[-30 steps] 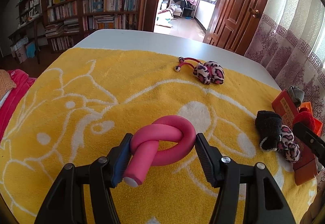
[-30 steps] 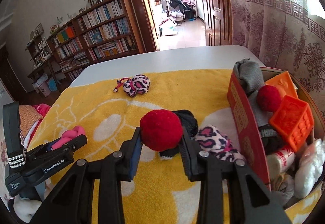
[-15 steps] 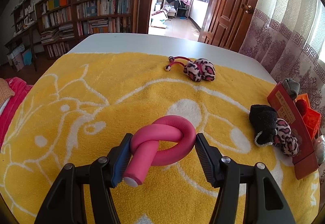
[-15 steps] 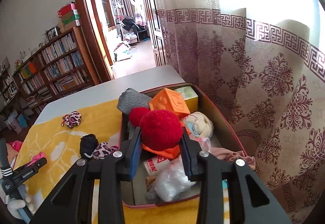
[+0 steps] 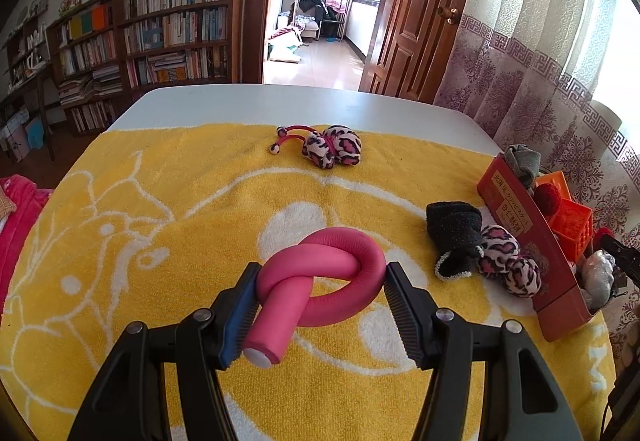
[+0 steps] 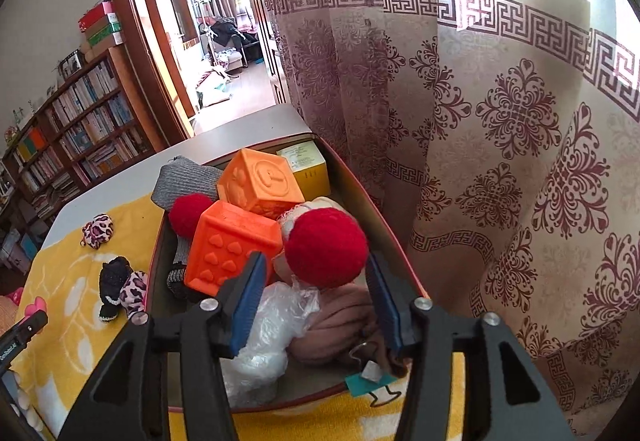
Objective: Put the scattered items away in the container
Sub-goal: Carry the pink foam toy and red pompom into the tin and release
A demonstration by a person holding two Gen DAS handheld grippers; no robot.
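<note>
The red pompom [image 6: 326,247] sits over the box [image 6: 394,241], between the right gripper's [image 6: 316,305] jaws, which stand apart, wider than the ball; whether a pad touches it cannot be told. Below it lie a clear plastic bag [image 6: 268,337] and brown cloth [image 6: 340,317]; beside it are two orange cubes [image 6: 232,249], a second red pompom [image 6: 188,215], a grey sock [image 6: 180,185] and a yellow carton [image 6: 306,169]. The box's far wall runs close along the curtain [image 6: 500,121].

The left gripper [image 5: 320,305] is clamped on a knotted pink foam roller [image 5: 320,277], its white-capped end pointing toward the camera, above the yellow towel [image 5: 160,221]. A black sock [image 5: 454,231] and leopard scrunchie [image 5: 506,261] lie against the box's near wall; another leopard scrunchie [image 5: 332,151] rests near the towel's far edge, beyond which is bare white tabletop [image 5: 280,105].
</note>
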